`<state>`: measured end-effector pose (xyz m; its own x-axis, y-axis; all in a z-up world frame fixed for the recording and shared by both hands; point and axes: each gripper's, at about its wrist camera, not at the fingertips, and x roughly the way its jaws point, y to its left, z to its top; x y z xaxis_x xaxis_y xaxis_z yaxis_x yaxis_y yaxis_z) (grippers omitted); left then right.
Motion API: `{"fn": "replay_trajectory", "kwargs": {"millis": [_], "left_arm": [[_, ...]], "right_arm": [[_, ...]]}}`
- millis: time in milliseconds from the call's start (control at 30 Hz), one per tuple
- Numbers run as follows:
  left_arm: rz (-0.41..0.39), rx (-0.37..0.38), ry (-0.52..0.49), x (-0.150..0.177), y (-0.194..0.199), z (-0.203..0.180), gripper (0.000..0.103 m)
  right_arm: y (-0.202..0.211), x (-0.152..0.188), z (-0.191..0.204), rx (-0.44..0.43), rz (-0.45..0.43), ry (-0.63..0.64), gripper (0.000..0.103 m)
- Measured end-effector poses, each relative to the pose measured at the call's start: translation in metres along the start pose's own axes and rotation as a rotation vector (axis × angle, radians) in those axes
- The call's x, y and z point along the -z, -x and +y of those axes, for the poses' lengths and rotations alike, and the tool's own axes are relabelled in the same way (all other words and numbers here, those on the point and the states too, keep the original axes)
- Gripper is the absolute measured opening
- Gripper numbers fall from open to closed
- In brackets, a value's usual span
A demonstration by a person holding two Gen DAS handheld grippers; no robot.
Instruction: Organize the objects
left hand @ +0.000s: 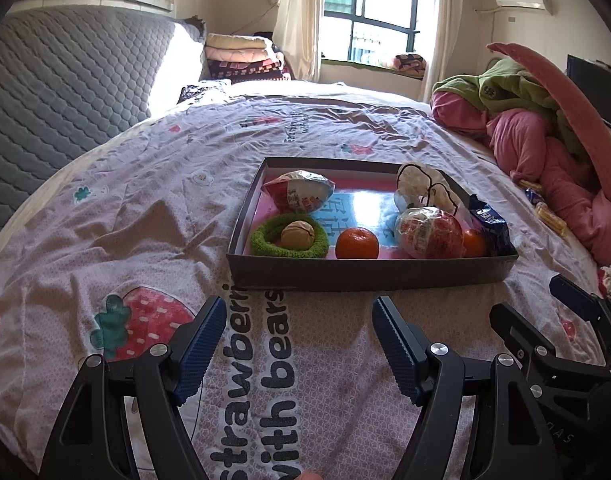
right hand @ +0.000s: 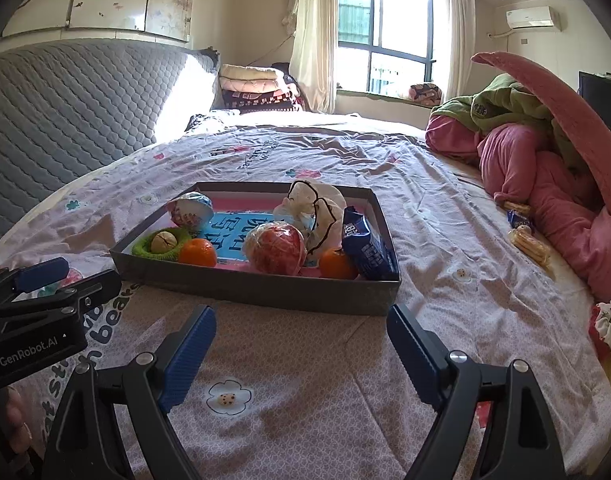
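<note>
While both claws hover low over the bed (left hand: 145, 184), a shallow dark box (left hand: 369, 274) sits just ahead of them on the strawberry-print cover. The left claw (left hand: 299, 344) has its blue-padded fingers spread wide with nothing between them, and the right claw (right hand: 301, 350) is equally wide apart and empty; each shows at the edge of the other's view, side by side, short of the box's near wall.

Inside the box, a green ring (left hand: 289, 236) lies in the near left corner with a walnut (left hand: 297, 235) resting in its middle. Just to its right sits an orange (left hand: 356, 243), then a foil-wrapped ball (left hand: 429, 232), with a second orange (right hand: 336, 264) beyond that. A blue snack pack (right hand: 367, 250) leans against the right wall. Another wrapped ball (left hand: 297, 191) lies toward the far left corner, and a white mask (left hand: 423, 188) with a black cord is heaped at the far right.

Outside the box, on the bed's right side, a biscuit pack (right hand: 529, 244) and a small blue wrapper (right hand: 519, 218) lie near a heap of pink and green bedding (right hand: 545, 172). A white scrunchie (right hand: 609, 324) lies nearer the right claw, well apart from the box
</note>
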<state>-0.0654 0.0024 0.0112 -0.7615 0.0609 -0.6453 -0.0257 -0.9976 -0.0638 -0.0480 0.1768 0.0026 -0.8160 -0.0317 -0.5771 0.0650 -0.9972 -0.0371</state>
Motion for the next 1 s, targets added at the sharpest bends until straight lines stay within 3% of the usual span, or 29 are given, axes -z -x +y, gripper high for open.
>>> {"fn": "replay_trajectory", "kwargs": {"millis": [1000], "left_arm": [[0.035,-0.011,-0.056,0.031,-0.013,0.000,0.076]], "right_arm": [[-0.011,0.023,0.007,0.001,0.056,-0.021,0.087]]}}
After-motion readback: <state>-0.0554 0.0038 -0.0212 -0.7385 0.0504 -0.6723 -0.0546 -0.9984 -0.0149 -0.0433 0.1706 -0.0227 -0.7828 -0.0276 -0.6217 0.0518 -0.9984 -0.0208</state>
